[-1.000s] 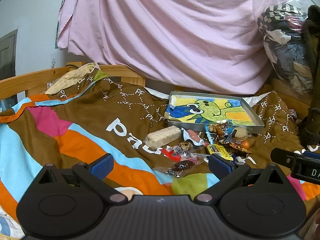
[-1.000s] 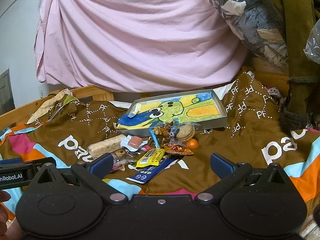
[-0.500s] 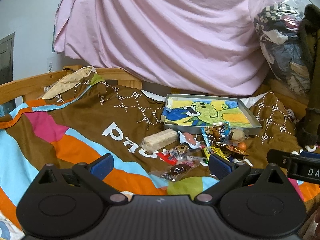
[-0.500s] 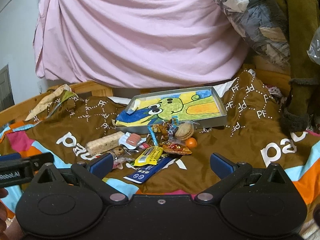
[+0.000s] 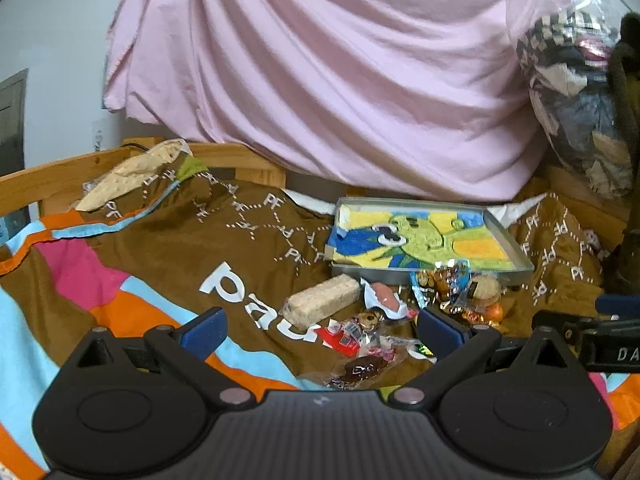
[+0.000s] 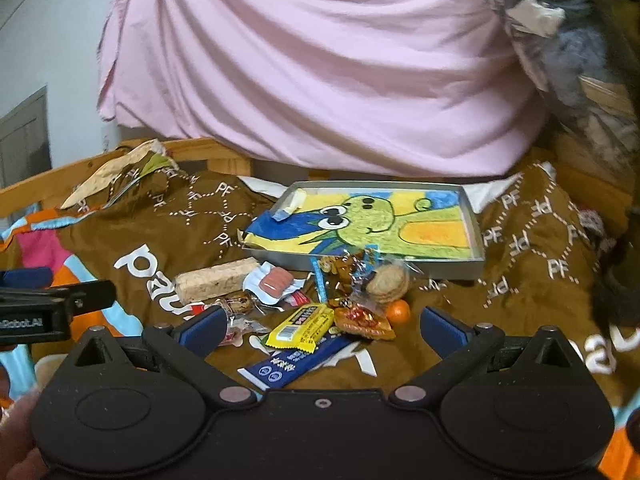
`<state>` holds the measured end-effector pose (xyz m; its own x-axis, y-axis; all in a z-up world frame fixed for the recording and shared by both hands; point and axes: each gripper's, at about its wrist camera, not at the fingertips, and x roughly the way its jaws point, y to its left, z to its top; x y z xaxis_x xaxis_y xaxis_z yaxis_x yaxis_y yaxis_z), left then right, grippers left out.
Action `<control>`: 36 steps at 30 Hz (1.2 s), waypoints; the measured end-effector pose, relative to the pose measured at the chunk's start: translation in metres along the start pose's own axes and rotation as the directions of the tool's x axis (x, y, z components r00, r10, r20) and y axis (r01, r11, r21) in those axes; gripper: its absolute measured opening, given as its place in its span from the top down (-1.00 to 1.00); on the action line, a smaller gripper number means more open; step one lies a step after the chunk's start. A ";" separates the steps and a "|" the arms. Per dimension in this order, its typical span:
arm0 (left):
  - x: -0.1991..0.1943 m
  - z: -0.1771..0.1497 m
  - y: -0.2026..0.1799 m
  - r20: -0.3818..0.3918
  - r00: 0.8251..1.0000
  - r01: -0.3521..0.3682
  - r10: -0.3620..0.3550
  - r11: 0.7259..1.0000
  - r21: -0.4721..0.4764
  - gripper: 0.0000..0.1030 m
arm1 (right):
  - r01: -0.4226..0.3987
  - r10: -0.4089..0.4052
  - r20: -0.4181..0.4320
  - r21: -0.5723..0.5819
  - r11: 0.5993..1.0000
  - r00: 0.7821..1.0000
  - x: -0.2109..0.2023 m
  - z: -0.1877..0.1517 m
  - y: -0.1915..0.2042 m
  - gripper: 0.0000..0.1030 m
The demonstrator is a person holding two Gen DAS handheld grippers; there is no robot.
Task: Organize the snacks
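Both grippers are held side by side above the near edge of a bed, each with its jaws spread wide and nothing between them, which suits an approach before any snack is chosen. Ahead of the left gripper point(image 5: 320, 330) the snacks are heaped on the brown blanket point(image 5: 160, 248): a pale bar point(image 5: 324, 300) lies just beyond the gap between the fingers, with a red packet point(image 5: 340, 340) and a dark sweet in clear wrap point(image 5: 362, 366) nearer, low in the gap. Ahead of the right gripper point(image 6: 320, 330) a yellow packet point(image 6: 302, 326) rests on a long blue packet point(image 6: 296, 362), both between the fingers, so either is judged the easiest first pick for that side. Just beyond them lie an orange wrapper point(image 6: 362, 320), a small orange ball point(image 6: 399, 311) and a round biscuit point(image 6: 388, 280) in clear wrap. Further out stands a shallow tray point(image 6: 476, 232), lined with a cartoon drawing and holding no snacks; it is judged to be where the heap is meant to go, which would explain the snacks being piled against its near wall. Sorting does not appear to have begun. The loose, crinkled wrappers overlap, so more than one may be caught in a single closing.
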<state>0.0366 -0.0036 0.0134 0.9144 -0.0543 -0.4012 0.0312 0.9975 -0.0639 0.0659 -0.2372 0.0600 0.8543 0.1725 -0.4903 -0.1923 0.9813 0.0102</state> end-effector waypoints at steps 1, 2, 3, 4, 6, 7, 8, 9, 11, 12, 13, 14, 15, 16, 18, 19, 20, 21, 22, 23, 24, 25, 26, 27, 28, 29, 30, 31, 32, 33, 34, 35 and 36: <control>0.005 0.001 -0.001 -0.010 1.000 0.003 -0.003 1.000 0.012 -0.99 | -0.004 0.004 0.001 -0.010 1.000 1.000 0.003 0.001 0.000 -0.99; 0.009 0.002 -0.001 -0.016 1.000 0.008 -0.007 1.000 0.026 -0.99 | -0.004 0.005 0.006 -0.017 1.000 1.000 0.005 0.002 -0.002 -0.99; 0.013 0.004 -0.002 -0.022 1.000 0.021 -0.020 0.999 0.045 -0.99 | -0.005 0.006 0.014 -0.021 1.000 1.000 0.007 0.003 -0.003 -0.99; 0.016 0.005 -0.003 -0.024 0.999 0.036 -0.035 0.998 0.059 -0.99 | -0.010 0.010 0.019 -0.025 1.000 1.000 0.009 0.003 -0.003 -0.99; 0.023 0.008 -0.005 -0.029 0.997 0.071 -0.069 0.995 0.074 -0.99 | -0.025 0.026 0.020 -0.040 0.999 0.999 0.014 0.004 -0.005 -0.99; 0.026 0.009 -0.005 -0.037 0.996 0.085 -0.083 0.993 0.081 -0.99 | -0.029 0.029 0.016 -0.047 0.999 0.999 0.017 0.005 -0.005 -0.99; 0.031 0.010 -0.007 -0.047 0.994 0.102 -0.098 0.990 0.094 -0.99 | -0.030 0.031 0.011 -0.054 0.998 0.999 0.020 0.005 -0.005 -0.99; 0.035 0.011 -0.008 -0.057 0.992 0.117 -0.112 0.987 0.110 -0.99 | -0.031 0.032 0.006 -0.059 0.998 0.999 0.024 0.006 -0.006 -0.99; 0.045 0.011 -0.011 -0.079 0.987 0.149 -0.138 0.977 0.153 -0.99 | -0.039 0.039 -0.005 -0.066 0.997 0.999 0.031 0.006 -0.008 -0.99; 0.051 0.011 -0.012 -0.096 0.983 0.169 -0.154 0.969 0.181 -0.99 | -0.043 0.043 -0.012 -0.064 0.997 0.999 0.036 0.006 -0.010 -0.99; 0.057 0.010 -0.014 -0.114 0.980 0.186 -0.166 0.962 0.201 -0.99 | -0.053 0.051 -0.021 -0.059 0.997 0.998 0.040 0.006 -0.012 -0.99; 0.063 0.009 -0.014 -0.136 0.975 0.204 -0.177 0.955 0.215 -0.99 | -0.069 0.068 -0.031 -0.049 0.996 0.997 0.044 0.007 -0.015 -0.99; 0.069 0.008 -0.014 -0.159 0.968 0.225 -0.192 0.947 0.228 -0.99 | -0.089 0.088 -0.038 -0.038 0.995 0.995 0.049 0.007 -0.017 -0.99; 0.074 0.007 -0.014 -0.178 0.962 0.246 -0.208 0.940 0.236 -0.99 | -0.111 0.110 -0.046 -0.027 0.993 0.993 0.053 0.008 -0.018 -0.99; 0.083 0.005 -0.012 -0.216 0.945 0.297 -0.247 0.922 0.247 -0.99 | -0.163 0.163 -0.062 -0.001 0.987 0.985 0.063 0.010 -0.021 -0.99; 0.088 0.005 -0.011 -0.238 0.933 0.326 -0.268 0.912 0.248 -0.99 | -0.185 0.186 -0.067 0.010 0.983 0.980 0.067 0.011 -0.022 -0.99; 0.093 0.005 -0.011 -0.258 0.923 0.348 -0.285 0.904 0.247 -0.99 | -0.209 0.211 -0.072 0.024 0.978 0.975 0.073 0.012 -0.023 -0.99; 0.098 0.004 -0.010 -0.277 0.913 0.369 -0.300 0.896 0.246 -0.99 | -0.231 0.233 -0.075 0.036 0.972 0.970 0.078 0.013 -0.023 -0.99; 0.104 0.004 -0.009 -0.296 0.904 0.385 -0.309 0.889 0.249 -0.99 | -0.252 0.255 -0.079 0.047 0.967 0.964 0.082 0.014 -0.023 -0.99; 0.109 0.002 -0.011 -0.314 0.896 0.400 -0.315 0.879 0.260 -0.99 | -0.275 0.279 -0.087 0.056 0.960 0.956 0.088 0.014 -0.022 -0.99; 0.114 0.001 -0.011 -0.327 0.889 0.413 -0.321 0.870 0.270 -0.99 | -0.289 0.294 -0.096 0.063 0.955 0.951 0.094 0.015 -0.022 -0.98; 0.119 -0.001 -0.012 -0.343 0.881 0.428 -0.327 0.860 0.278 -0.99 | -0.302 0.308 -0.103 0.073 0.951 0.946 0.100 0.016 -0.021 -0.95; 0.123 -0.002 -0.013 -0.355 0.874 0.439 -0.333 0.854 0.280 -0.99 | -0.314 0.322 -0.111 0.084 0.946 0.940 0.106 0.017 -0.022 -0.90; 0.126 -0.003 -0.014 -0.367 0.866 0.451 -0.340 0.848 0.279 -0.99 | -0.323 0.333 -0.125 0.095 0.942 0.935 0.114 0.018 -0.022 -0.87; 0.130 -0.004 -0.014 -0.379 0.858 0.462 -0.347 0.843 0.275 -0.99 | -0.325 0.338 -0.143 0.109 0.939 0.930 0.123 0.020 -0.021 -0.81; 0.133 -0.005 -0.015 -0.388 0.852 0.471 -0.352 0.840 0.271 -0.99 | -0.325 0.342 -0.159 0.121 0.938 0.926 0.129 0.020 -0.021 -0.78; 0.136 -0.006 -0.015 -0.399 0.845 0.479 -0.356 0.837 0.266 -0.99 | -0.322 0.340 -0.175 0.128 0.938 0.924 0.137 0.021 -0.020 -0.77; 0.140 -0.006 -0.015 -0.413 0.837 0.485 -0.358 0.835 0.260 -0.99 | -0.310 0.332 -0.196 0.132 0.941 0.923 0.145 0.021 -0.018 -0.74; 0.142 -0.006 -0.015 -0.423 0.831 0.492 -0.361 0.832 0.255 -0.99 | -0.291 0.315 -0.223 0.133 0.947 0.923 0.152 0.021 -0.017 -0.71; 0.145 -0.005 -0.015 -0.432 0.824 0.500 -0.366 0.829 0.252 -0.99 | -0.271 0.297 -0.248 0.132 0.953 0.922 0.158 0.021 -0.015 -0.70; 0.146 -0.005 -0.014 -0.439 0.819 0.507 -0.371 0.825 0.248 -0.99 | -0.254 0.281 -0.271 0.131 0.958 0.921 0.163 0.020 -0.013 -0.68; 0.148 -0.004 -0.014 -0.446 0.813 0.514 -0.375 0.822 0.246 -0.99 | -0.247 0.274 -0.281 0.129 0.960 0.920 0.167 0.019 -0.011 -0.68; 0.150 -0.003 -0.014 -0.455 0.807 0.521 -0.378 0.818 0.245 -0.99 | -0.240 0.267 -0.284 0.127 0.962 0.921 0.168 0.017 -0.011 -0.68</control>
<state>0.1721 -0.0256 -0.0483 0.5424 -0.4414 -0.7149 0.6006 0.7986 -0.0374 0.2202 -0.2170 -0.0075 0.5981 0.3967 -0.6963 -0.3291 0.9138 0.2379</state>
